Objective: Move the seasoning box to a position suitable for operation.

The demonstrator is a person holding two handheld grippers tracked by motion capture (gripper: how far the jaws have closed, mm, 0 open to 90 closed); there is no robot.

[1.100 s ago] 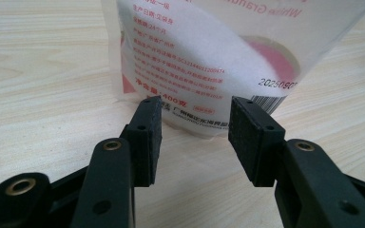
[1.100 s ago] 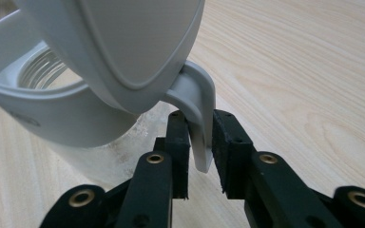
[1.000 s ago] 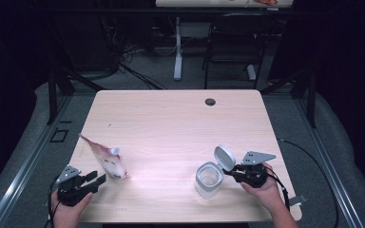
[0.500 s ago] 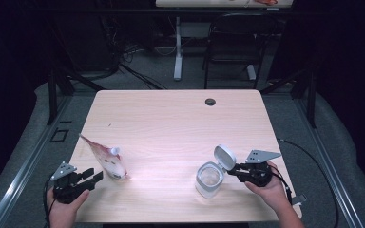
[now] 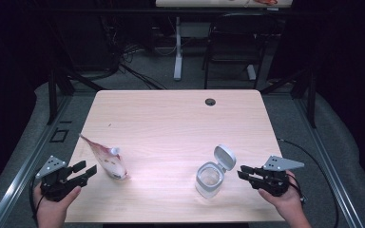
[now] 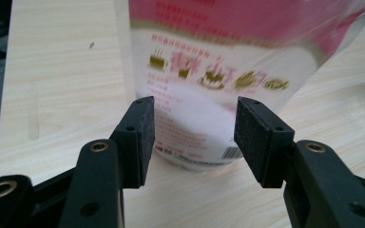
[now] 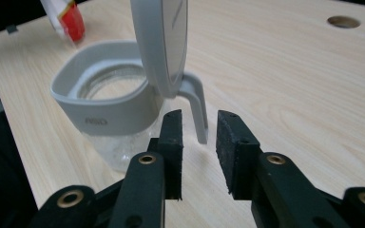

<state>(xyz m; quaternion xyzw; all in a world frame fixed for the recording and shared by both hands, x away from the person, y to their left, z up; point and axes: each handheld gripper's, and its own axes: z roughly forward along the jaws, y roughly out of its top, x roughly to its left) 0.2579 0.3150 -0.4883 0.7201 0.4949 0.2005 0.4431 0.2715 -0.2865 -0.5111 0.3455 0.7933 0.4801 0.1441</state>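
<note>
A pink and white spouted pouch (image 5: 109, 160) lies near the table's front left; in the left gripper view the pouch (image 6: 218, 71) sits just beyond my pads. My left gripper (image 5: 86, 171) (image 6: 195, 137) is open, its jaws have just been opening, and nothing is pressed between them. A clear jar (image 5: 209, 179) with a grey collar (image 7: 105, 107) stands at the front right, its hinged lid (image 5: 224, 157) (image 7: 167, 42) flipped up. My right gripper (image 5: 244, 172) (image 7: 198, 152) is open just right of the jar, jaws just been opening, with the lid's tab (image 7: 196, 107) beyond the pads and untouched.
The wooden table (image 5: 171, 123) has a cable hole (image 5: 210, 101) at the back right. Beyond its far edge stand desk legs (image 5: 177, 47) and a chair (image 5: 230, 52). A cable (image 5: 309, 152) trails over the floor at the right.
Both grippers have drawn back from their objects: the left one leftward from the pouch, the right one rightward from the jar's lid. Both pairs of jaws stand wider.
</note>
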